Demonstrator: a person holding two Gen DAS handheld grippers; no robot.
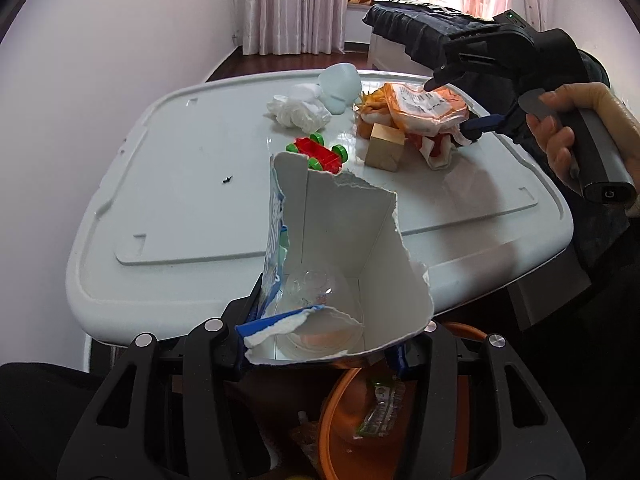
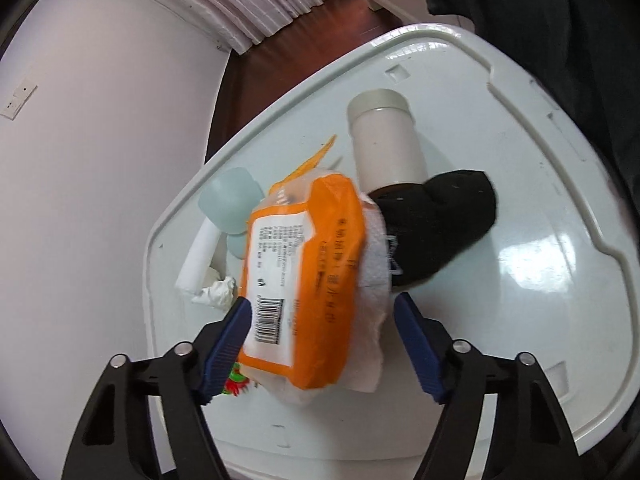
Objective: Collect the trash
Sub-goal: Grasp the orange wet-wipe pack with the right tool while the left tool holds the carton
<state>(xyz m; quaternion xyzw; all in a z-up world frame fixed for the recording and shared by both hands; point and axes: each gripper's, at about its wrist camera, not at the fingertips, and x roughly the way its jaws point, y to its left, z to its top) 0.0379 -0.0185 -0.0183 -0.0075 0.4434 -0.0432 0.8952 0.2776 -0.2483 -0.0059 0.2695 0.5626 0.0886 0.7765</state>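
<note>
Left hand-held gripper: narrowly set and clamping a torn white carton, its blue pads pressing the carton's lower walls from both sides; the carton is standing open-topped over the near edge of the white surface.
Inside the carton: a clear plastic cup is lying at the bottom, hard to make out through the glare.
Right hand-held gripper: jaws standing wide around an orange tissue pack; the left blue pad is touching the pack by its barcode, while the right pad is sitting clear of it with a gap showing, so no firm grip is visible.
Task's trash on the surface: the pack is lying at the far right part of the surface, over crumpled white tissue; a black sock is lying just beside it.
Hidden or cut off: the pack is covering most of a red and green toy; an orange bin below the left hand-held gripper is largely blocked by the carton.
</note>
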